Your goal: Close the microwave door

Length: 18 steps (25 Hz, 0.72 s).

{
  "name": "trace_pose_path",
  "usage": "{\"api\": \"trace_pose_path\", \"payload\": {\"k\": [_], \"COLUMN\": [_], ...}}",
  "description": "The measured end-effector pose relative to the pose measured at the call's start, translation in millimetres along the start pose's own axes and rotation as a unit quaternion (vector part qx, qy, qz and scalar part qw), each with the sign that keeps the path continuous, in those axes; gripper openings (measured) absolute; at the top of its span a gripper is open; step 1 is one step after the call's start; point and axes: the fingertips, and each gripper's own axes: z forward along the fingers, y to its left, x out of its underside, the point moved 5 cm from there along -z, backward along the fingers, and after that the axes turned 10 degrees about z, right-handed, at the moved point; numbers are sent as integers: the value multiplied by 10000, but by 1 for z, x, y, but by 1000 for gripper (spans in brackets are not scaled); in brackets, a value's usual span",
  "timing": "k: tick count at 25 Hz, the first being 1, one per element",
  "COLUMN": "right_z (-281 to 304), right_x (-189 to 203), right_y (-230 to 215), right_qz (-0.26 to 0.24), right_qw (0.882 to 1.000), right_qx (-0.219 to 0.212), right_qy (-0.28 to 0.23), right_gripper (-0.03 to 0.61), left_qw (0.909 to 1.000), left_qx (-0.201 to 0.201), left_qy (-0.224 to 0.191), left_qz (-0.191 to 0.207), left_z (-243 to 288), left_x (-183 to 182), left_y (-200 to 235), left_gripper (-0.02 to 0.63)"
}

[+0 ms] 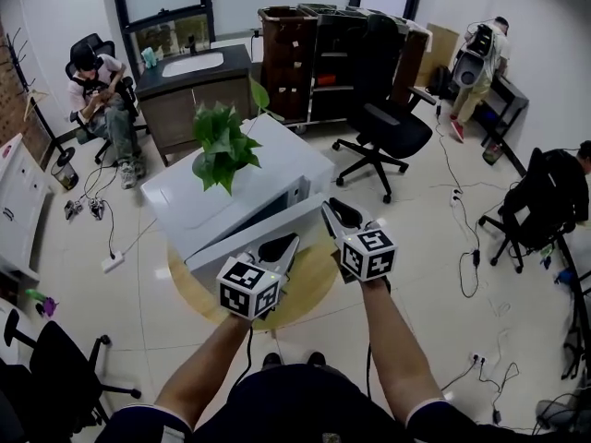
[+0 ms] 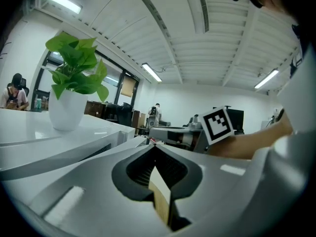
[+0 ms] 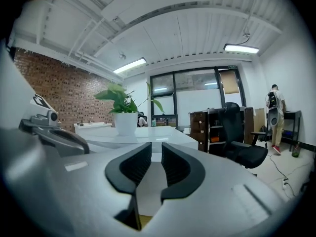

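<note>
A white microwave (image 1: 242, 185) stands on a round wooden table (image 1: 312, 289) with a potted plant (image 1: 222, 146) on top. Its white door (image 1: 242, 245) is swung partly open toward me, and a dark opening shows behind it. My left gripper (image 1: 288, 241) is shut and empty, its tips at the door's outer face. My right gripper (image 1: 328, 206) is beside the door's right end, its jaws a narrow gap apart with nothing held. In the left gripper view the jaw tips of the left gripper (image 2: 151, 143) meet. In the right gripper view a slit stays between the jaws of the right gripper (image 3: 156, 147).
A black office chair (image 1: 388, 123) stands right behind the table. A sink cabinet (image 1: 194, 86) and a dark shelving cart (image 1: 314, 63) stand further back. One person sits at the far left (image 1: 102, 86) and another at the right (image 1: 554, 192). Cables lie on the tiled floor (image 1: 462, 275).
</note>
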Motion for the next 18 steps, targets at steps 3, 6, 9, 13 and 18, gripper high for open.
{"api": "trace_pose_path", "payload": {"k": [3,6,9,13,18], "right_z": [-31,-61,-83,-106,-126], "right_x": [7,15,21,23,23], "right_y": [-3,-9,-15,-23,-33], "right_qz": [-48,39,97,154,218], "right_qw": [9999,9997,9991,9980,9965], "right_qx": [92,241,408,615,804], "right_qy": [23,25,0,-60,-118], "right_gripper": [63,61,54,48,43], "left_qw": [10000,9995,9992,9986,9986], "left_qx": [42,129,181,267,267], "left_qy": [57,133,150,348,420], "left_qz": [61,252,317,296,203], "left_z": [20,46,67,90,111], "left_x": [3,1,1,10,17], "left_y": [-1,-5,-10,-18,-20], "left_gripper": [11,9,11,11,11]}}
